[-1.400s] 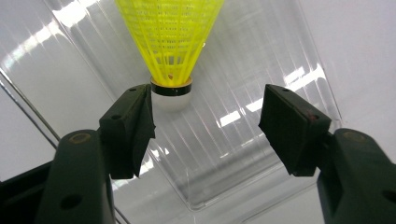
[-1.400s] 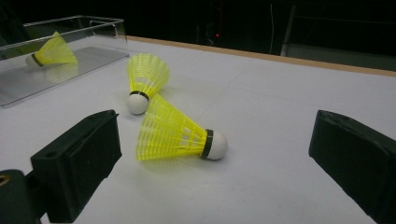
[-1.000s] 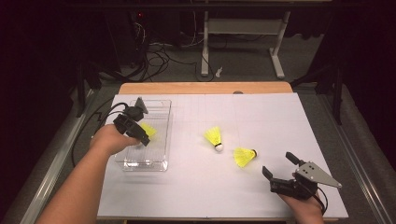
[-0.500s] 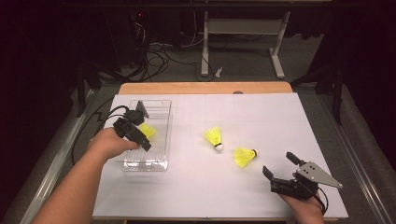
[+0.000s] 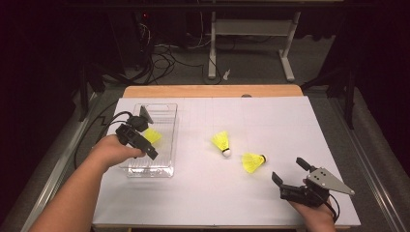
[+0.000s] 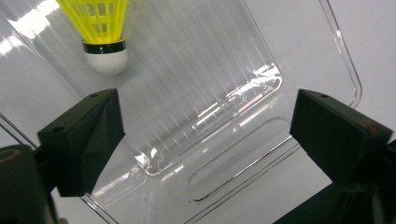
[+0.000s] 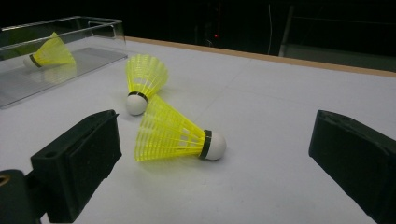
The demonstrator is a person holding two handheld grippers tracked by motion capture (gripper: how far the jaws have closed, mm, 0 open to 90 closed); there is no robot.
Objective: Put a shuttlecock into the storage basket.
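A clear plastic box (image 5: pixel 170 145) stands at the table's left with one yellow shuttlecock (image 5: pixel 153 135) lying in it. My left gripper (image 5: pixel 146 138) hovers over the box, pointing down into it. Its jaws have just been opening and nothing is between them. In the left gripper view the boxed shuttlecock (image 6: pixel 103 32) lies beyond the left gripper (image 6: pixel 205 135). Two more yellow shuttlecocks lie on the white table: one (image 5: pixel 221 142) mid-table, another (image 5: pixel 252 162) on its side. My right gripper (image 5: pixel 288 170) rests open just short of the second shuttlecock (image 7: pixel 173 133).
The white table top (image 5: pixel 290 121) ends in a wooden strip (image 5: pixel 212 91) at the far side. A black cable (image 5: pixel 104 126) trails from the left gripper over the left edge. Beyond the table are floor cables and a desk's legs (image 5: pixel 211 48).
The left gripper's jaws have spread wider above the box. The shuttlecock in the box lies where it was. The right hand and the two loose shuttlecocks have not moved.
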